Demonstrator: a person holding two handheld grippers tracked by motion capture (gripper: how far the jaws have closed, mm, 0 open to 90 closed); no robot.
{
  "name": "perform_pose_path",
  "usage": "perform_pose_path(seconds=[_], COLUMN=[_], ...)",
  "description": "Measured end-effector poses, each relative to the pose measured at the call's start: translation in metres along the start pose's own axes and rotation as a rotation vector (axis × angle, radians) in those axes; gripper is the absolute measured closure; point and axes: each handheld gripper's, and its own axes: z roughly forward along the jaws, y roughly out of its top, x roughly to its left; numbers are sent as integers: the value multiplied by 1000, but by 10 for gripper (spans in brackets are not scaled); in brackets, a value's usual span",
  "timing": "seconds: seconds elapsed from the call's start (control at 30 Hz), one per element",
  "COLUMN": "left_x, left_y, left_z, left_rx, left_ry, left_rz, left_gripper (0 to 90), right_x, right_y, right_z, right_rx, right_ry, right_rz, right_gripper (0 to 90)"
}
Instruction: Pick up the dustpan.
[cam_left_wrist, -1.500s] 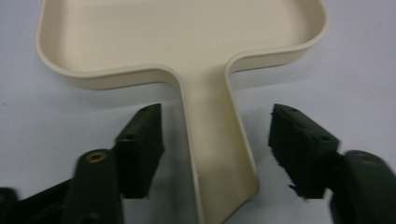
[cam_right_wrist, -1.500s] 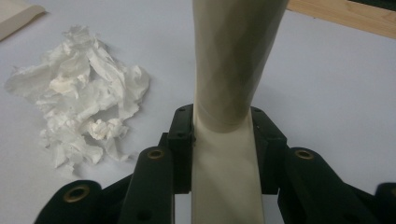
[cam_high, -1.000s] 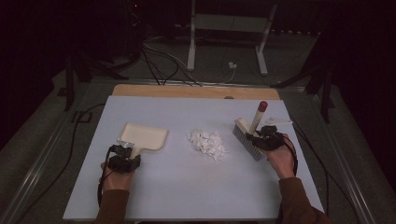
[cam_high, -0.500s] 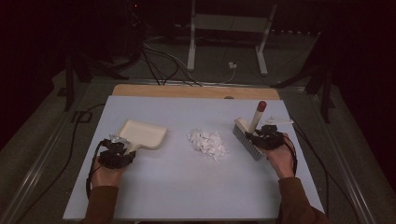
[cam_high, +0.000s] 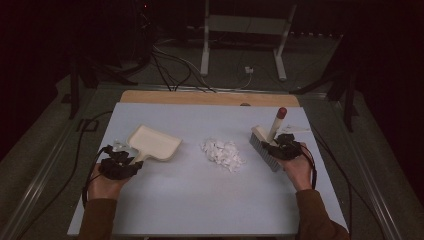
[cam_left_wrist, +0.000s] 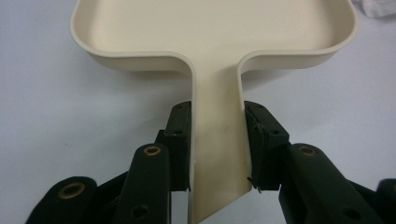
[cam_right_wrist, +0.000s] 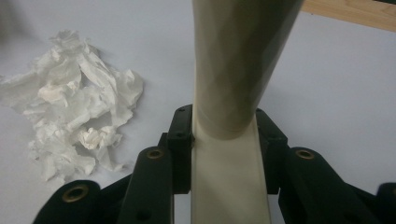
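Observation:
A cream dustpan (cam_high: 154, 143) sits at the left of the pale blue table top (cam_high: 210, 195), its flat handle clamped between the jaws of my left gripper (cam_high: 131, 161). In the left gripper view the dustpan (cam_left_wrist: 215, 42) spreads out ahead of the left gripper (cam_left_wrist: 217, 147), whose pads press both edges of the handle. A cream hand brush (cam_high: 265, 146) with a red-tipped handle stands at the right, and my right gripper (cam_high: 276, 145) is shut on its handle. In the right gripper view the brush handle (cam_right_wrist: 233, 70) rises between the right gripper (cam_right_wrist: 225, 149) jaws. A heap of torn white paper (cam_high: 223, 152) (cam_right_wrist: 74, 112) lies between the two.
A wooden strip (cam_high: 210, 98) borders the table's far edge. Beyond it stand a white metal stand (cam_high: 245, 40) and loose cables (cam_high: 175, 70) on the dark floor. A black cable (cam_high: 82, 150) trails off the table's left side.
My left gripper has drawn back toward the near left edge and lifted the dustpan's handle end. The right gripper and the brush have stayed where they were.

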Motion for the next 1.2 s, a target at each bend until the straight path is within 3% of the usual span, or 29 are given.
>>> perform_pose_path(seconds=[0.43,0.6,0.87,1.2], left_x=[5,7,8,2], left_y=[8,10,12,18], left_z=[-11,-12,-15,-10], left_rx=[9,31,25,70], left_ry=[-94,-102,-161,-200], left_rz=[112,158,220,321], left_gripper=[662,662,663,663], right_x=[2,3,4,4], right_y=[0,0,0,0], right_z=[0,0,0,0], right_rx=[4,6,4,3], right_ry=[-8,-9,-9,-6], right_rz=[-7,-10,-16,-17], right_gripper=[665,665,665,665])
